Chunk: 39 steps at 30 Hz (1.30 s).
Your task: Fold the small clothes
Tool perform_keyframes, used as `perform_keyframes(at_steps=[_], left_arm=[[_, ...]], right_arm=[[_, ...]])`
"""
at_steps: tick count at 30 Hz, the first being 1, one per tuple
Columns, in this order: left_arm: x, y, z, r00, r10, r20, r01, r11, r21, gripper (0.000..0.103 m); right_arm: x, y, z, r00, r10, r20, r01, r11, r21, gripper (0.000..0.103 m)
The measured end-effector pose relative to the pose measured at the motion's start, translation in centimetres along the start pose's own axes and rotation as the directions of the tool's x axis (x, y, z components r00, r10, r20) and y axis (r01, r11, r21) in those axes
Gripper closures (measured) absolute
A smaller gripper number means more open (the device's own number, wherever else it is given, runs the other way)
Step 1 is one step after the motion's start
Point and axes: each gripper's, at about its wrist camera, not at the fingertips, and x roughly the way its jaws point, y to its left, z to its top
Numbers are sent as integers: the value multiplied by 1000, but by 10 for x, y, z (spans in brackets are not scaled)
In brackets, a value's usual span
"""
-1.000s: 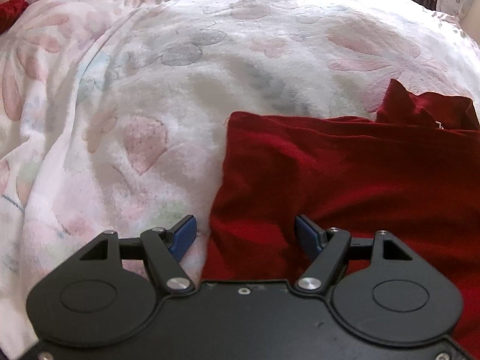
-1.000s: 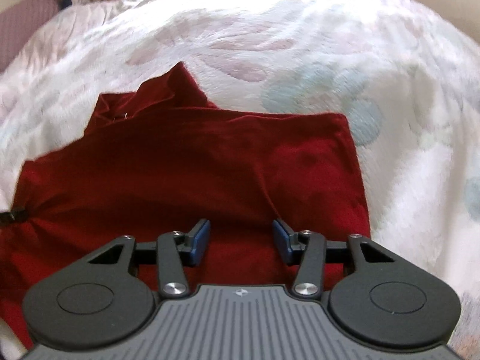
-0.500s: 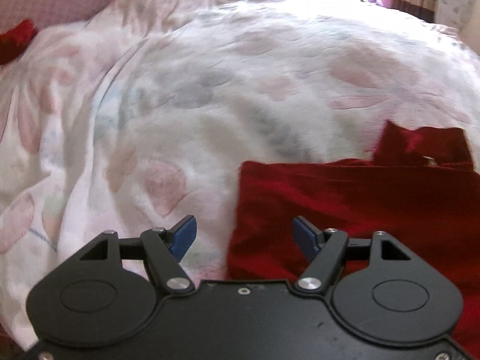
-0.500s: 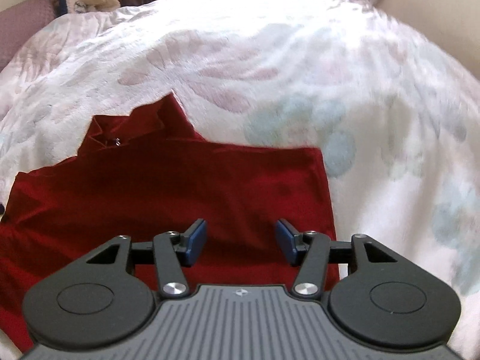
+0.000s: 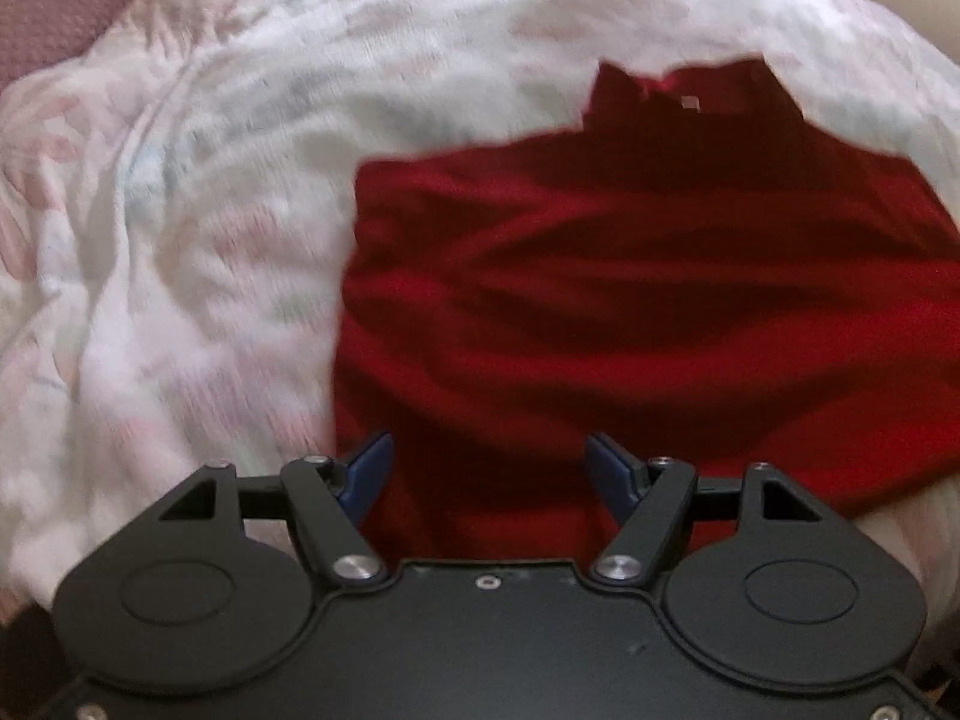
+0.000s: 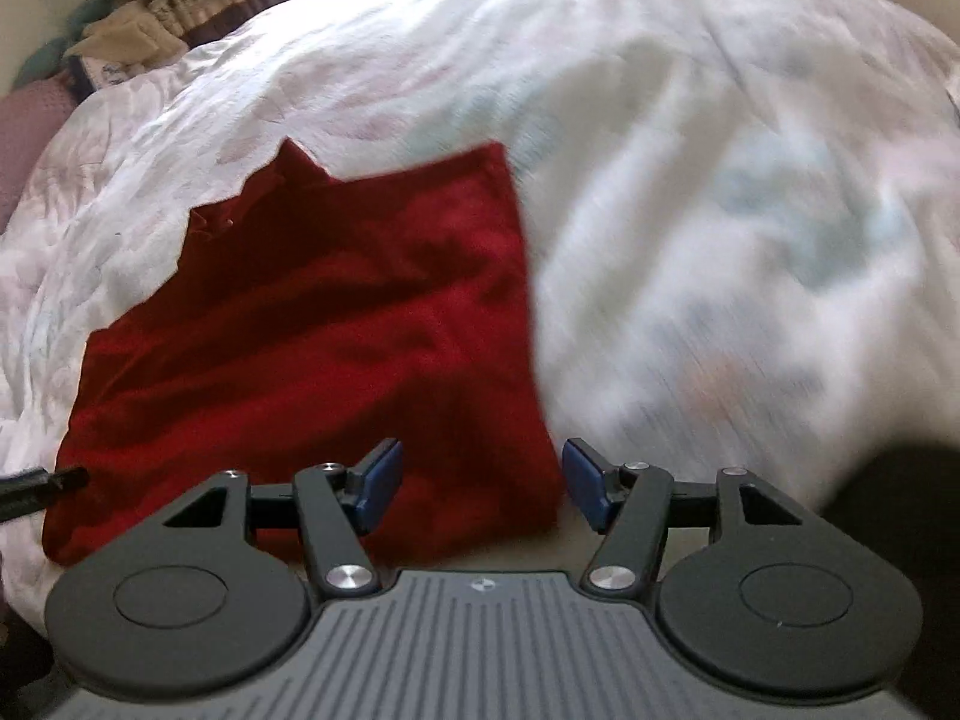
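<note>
Left wrist view showed the red garment [image 5: 630, 312] lying flat on the bed's floral duvet [image 5: 180, 210], its collar end on the side farthest from me and its near hem just under the left hand-held gripper [image 5: 489, 468]. That gripper's blue pads stood wide apart with nothing between them but air above the cloth. A second earlier the same camera sat close over the garment's left edge; now much more of the shirt was in view and the picture was smeared, so I judged I had pulled back from it.

Right wrist view told the same story. The right hand-held gripper [image 6: 480, 480] hung over the garment's [image 6: 312, 348] near right corner, its jaws having just been opening, pads clear of the fabric and gripping nothing. The garment's right edge ran away from that gripper toward the collar, with bare duvet [image 6: 750, 210] beyond it.

I took this to mean one fold was laid and let go. The shirt looked like a rough rectangle with creases across it, so I judged another fold was yet to come, starting from the near hem.
</note>
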Motion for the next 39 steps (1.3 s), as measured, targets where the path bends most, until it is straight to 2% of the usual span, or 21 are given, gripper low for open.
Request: perform_keyframes(at_steps=[4, 7, 11, 12, 13, 15, 17, 18, 20, 26, 31, 39], left_arm=[[3, -2, -10, 1000, 15, -10, -15, 1000, 1, 31], [5, 0, -10, 1000, 21, -17, -22, 1000, -8, 30], [14, 4, -13, 999, 25, -30, -25, 1000, -16, 29], [16, 5, -13, 999, 26, -32, -27, 1000, -14, 29], [15, 3, -14, 999, 29, -33, -29, 1000, -10, 29], [16, 2, -15, 999, 32, -31, -32, 999, -3, 29], [16, 3, -15, 999, 29, -31, -29, 1000, -6, 29], [16, 4, -14, 999, 25, -31, -25, 1000, -9, 29], [16, 6, -14, 999, 19, -31, -19, 1000, -14, 29], [8, 15, -7, 999, 17, -35, -18, 1000, -24, 30], [0, 34, -2, 999, 48, -20, -49, 998, -49, 30], [-8, 67, 7, 998, 58, -2, -58, 993, -101, 30]], right_arm=[[2, -10, -13, 1000, 14, -19, -13, 996, 85, 31], [9, -12, -13, 1000, 16, 5, -16, 991, 131, 31], [20, -20, -8, 998, 53, 26, -58, 964, 259, 30], [23, -17, -8, 998, 52, 34, -59, 963, 262, 33], [26, -13, -8, 998, 43, 35, -50, 966, 255, 44], [30, -4, -8, 999, 10, 33, -17, 976, 218, 57], [28, -4, -11, 999, 4, 40, -12, 979, 203, 76], [28, -4, -11, 999, 26, 45, -35, 976, 213, 85], [26, -6, -11, 997, 50, 58, -62, 971, 229, 86], [20, 11, -11, 997, -4, 80, -9, 987, 160, 86], [10, 31, -3, 994, -6, 110, -5, 995, 99, 87], [0, 95, 24, 985, 55, 165, -51, 998, -30, 88]])
